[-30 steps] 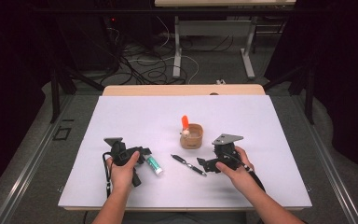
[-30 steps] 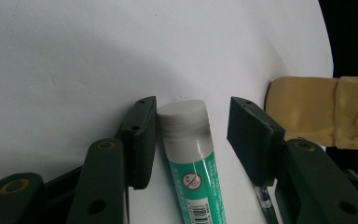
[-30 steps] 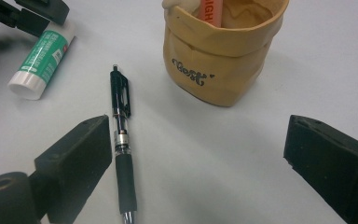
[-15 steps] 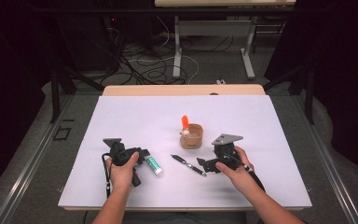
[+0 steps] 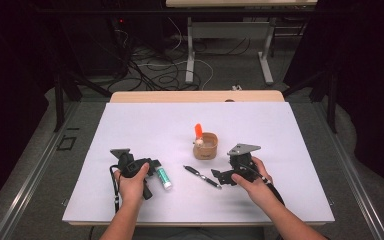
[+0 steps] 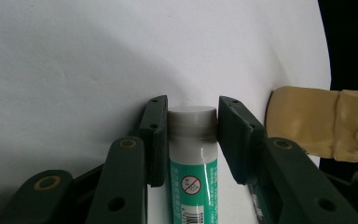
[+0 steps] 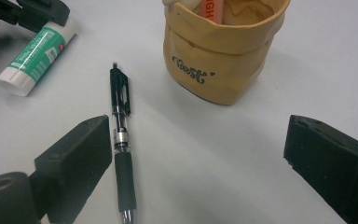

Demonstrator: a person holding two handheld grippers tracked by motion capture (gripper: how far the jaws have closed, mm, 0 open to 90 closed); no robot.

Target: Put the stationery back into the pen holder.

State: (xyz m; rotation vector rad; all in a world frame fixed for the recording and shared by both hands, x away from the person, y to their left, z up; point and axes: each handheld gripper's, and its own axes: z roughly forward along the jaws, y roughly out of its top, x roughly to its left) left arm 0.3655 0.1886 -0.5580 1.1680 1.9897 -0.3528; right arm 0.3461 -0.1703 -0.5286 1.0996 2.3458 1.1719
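While its jaws have just been closing, the left hand-held gripper point(image 6: 192, 135) brackets the glue stick point(image 6: 193, 158) without firm contact; right hand-held gripper point(image 7: 198, 154) released beside the pen point(image 7: 121, 140).

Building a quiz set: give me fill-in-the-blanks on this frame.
1. The left tool has just been closing around the ____, whose cap is between its jaws.
2. The pen lies on the table between the glue stick and the ____ tool.
3. An orange marker stands in the tan ____.

Missing: glue stick; right; cup
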